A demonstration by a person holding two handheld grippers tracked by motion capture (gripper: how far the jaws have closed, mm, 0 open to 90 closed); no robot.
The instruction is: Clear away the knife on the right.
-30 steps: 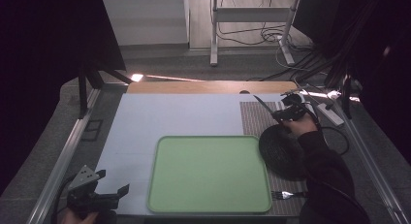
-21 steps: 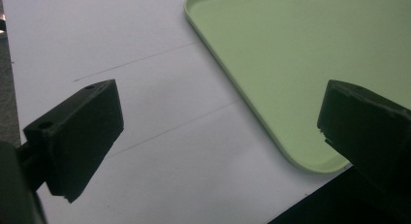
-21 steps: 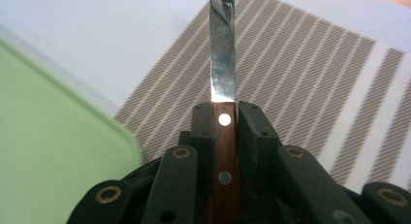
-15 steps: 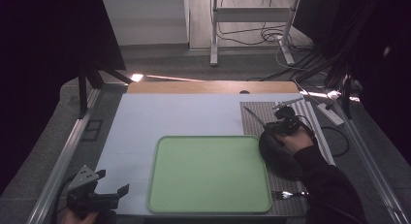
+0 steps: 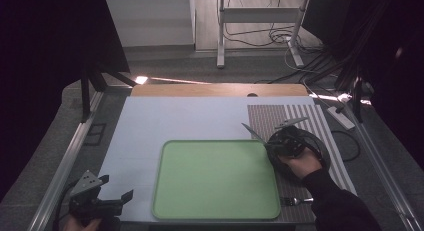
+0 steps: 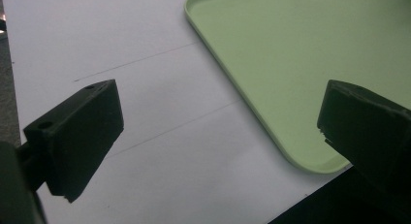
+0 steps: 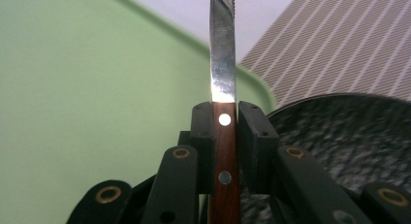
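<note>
While held low at the table's near left corner, left gripper (image 5: 107, 201): jaws spread wide, nothing between them.
Tray (image 5: 215, 178): green, flat on the white mat (image 5: 175, 121), just right of that gripper.
Right gripper (image 7: 225, 132): pinched a knife (image 7: 223, 64) by its wooden handle, blade over the tray's far right corner.
Dark plate (image 7: 339, 136): beside the tray, on the striped mat (image 7: 349, 44).

The high view looks forward and down over the table (image 5: 150, 121). The left gripper view sits low and close at the tray's (image 6: 300, 64) near left corner; the right gripper view looks closely across its right edge. All share the tray.
</note>
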